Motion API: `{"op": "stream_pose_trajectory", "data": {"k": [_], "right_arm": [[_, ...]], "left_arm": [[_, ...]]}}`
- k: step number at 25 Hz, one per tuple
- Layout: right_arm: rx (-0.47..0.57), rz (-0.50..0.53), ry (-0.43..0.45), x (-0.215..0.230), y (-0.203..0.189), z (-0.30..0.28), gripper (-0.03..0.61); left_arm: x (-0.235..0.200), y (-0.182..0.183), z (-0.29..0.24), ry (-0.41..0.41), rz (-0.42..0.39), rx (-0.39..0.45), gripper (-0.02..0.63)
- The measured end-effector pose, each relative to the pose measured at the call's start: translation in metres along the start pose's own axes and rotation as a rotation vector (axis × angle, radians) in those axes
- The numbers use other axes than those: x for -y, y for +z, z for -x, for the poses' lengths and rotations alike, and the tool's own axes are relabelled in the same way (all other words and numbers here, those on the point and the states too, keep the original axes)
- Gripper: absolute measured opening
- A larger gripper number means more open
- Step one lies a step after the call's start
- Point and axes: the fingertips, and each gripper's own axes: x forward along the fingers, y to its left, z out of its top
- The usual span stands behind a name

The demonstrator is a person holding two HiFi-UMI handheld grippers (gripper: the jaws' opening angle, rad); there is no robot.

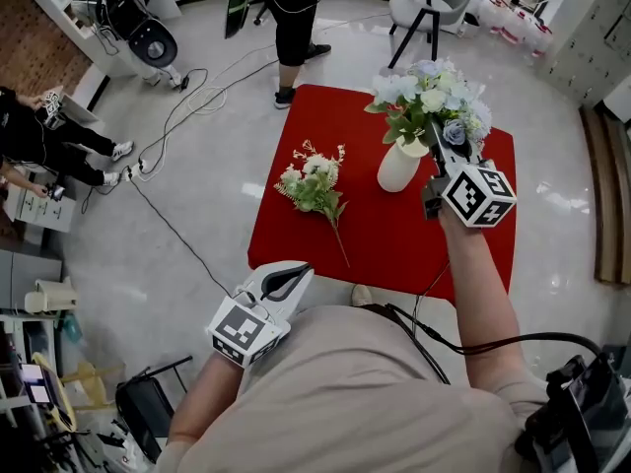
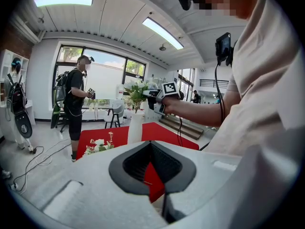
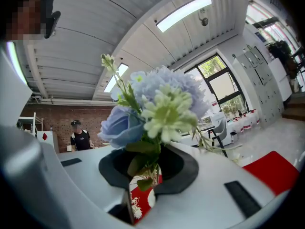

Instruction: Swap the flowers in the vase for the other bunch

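Note:
A white vase (image 1: 399, 166) stands on the red table (image 1: 394, 249). It carries a bunch of pale blue and white flowers (image 1: 429, 101). My right gripper (image 1: 436, 138) is shut on that bunch's stems just above the vase mouth, and the stems still reach down to the rim. In the right gripper view the blue blooms (image 3: 157, 109) rise straight out of the closed jaws (image 3: 147, 168). The other bunch, small white flowers (image 1: 314, 185), lies flat on the table left of the vase. My left gripper (image 1: 296, 276) hangs shut and empty off the table's near edge, close to my body.
A person (image 1: 291, 18) stands on the floor beyond the table's far edge. A chair (image 1: 424, 8) is behind the table. Cables (image 1: 177, 116) trail across the floor on the left, where another person (image 1: 49, 146) sits.

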Motion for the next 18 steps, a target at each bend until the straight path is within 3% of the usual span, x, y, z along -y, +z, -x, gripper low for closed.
{"op": "stream_pose_trajectory", "data": {"k": [18], "right_arm": [[0.164, 0.007, 0.032, -0.015, 0.135, 0.031, 0.084]], "left_arm": [[-0.005, 0.004, 0.005, -0.071, -0.013, 0.010, 0.008]]}}
